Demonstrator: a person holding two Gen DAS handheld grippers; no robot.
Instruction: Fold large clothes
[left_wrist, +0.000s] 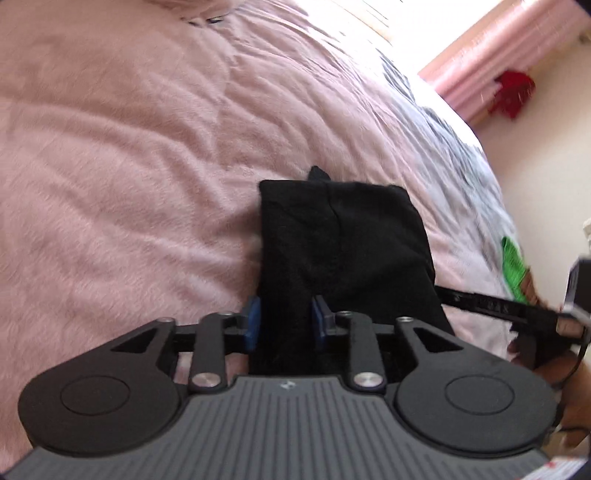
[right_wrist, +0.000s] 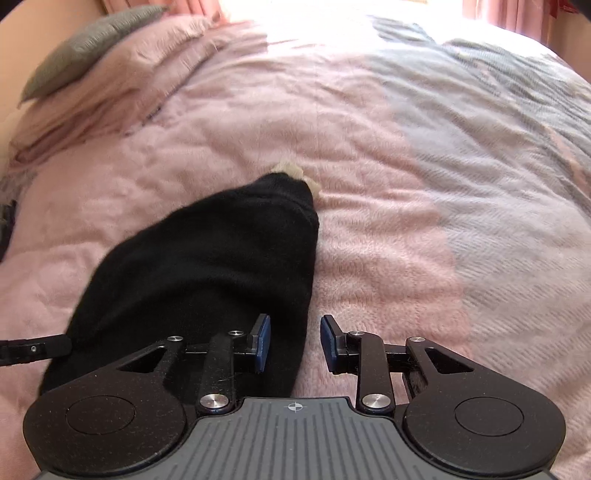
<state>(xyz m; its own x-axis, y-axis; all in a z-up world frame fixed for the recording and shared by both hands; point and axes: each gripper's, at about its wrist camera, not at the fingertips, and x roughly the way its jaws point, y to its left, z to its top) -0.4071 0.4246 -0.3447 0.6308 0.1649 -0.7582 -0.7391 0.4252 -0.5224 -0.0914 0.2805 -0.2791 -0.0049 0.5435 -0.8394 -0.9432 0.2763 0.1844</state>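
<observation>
The black garment (left_wrist: 343, 254) is a dark, soft knit, folded into a compact, roughly rectangular bundle with a seam or crease running down its middle. It lies on the pink bed cover, a small peak of cloth sticking up at its far edge. In the right wrist view it (right_wrist: 207, 266) tapers toward a far corner where a pale tag or lining shows.

Strong daylight from far windows behind pink pleated curtains (left_wrist: 476, 62); glare washes out far side of fuzzy pink bedspread (right_wrist: 236, 122). Fisheye bending at edges, slight motion blur, dark corners.
</observation>
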